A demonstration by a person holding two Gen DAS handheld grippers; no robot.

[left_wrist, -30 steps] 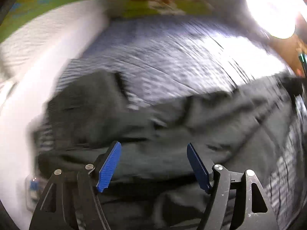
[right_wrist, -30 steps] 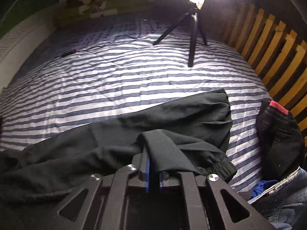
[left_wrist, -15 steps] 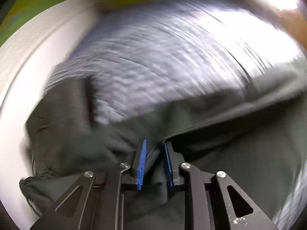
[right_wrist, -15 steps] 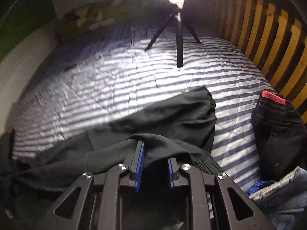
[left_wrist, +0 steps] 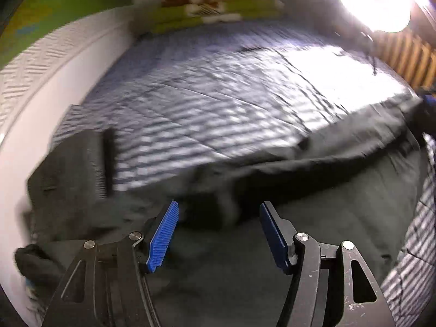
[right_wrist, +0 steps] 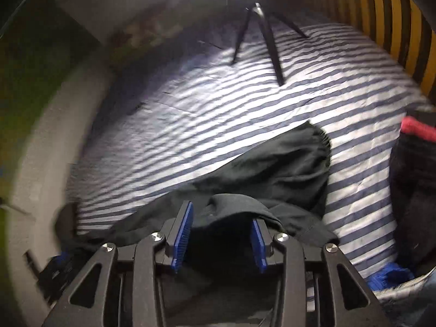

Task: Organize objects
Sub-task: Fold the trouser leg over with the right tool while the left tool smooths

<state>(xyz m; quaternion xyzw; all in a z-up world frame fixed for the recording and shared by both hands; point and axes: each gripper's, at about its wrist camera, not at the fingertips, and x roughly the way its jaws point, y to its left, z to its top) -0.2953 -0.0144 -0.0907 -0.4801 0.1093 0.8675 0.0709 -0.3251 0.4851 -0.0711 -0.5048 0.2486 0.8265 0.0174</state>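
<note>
One black garment (right_wrist: 286,163) lies spread on the striped bedspread (right_wrist: 190,109), a raised fold between the opening, unpressed pads of the right gripper (right_wrist: 222,234) and, apparently, flat cloth beneath the wide, opening left gripper (left_wrist: 218,234).

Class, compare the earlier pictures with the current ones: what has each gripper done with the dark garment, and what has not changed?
The right gripper, clamped on a fold of the dark garment a second ago, is opening; the fold lies loose between its pads. The left gripper closed on the cloth half a second ago and is opening again, nothing pinched. The garment stays spread on the striped bed; the tripod stands unchanged.
</note>
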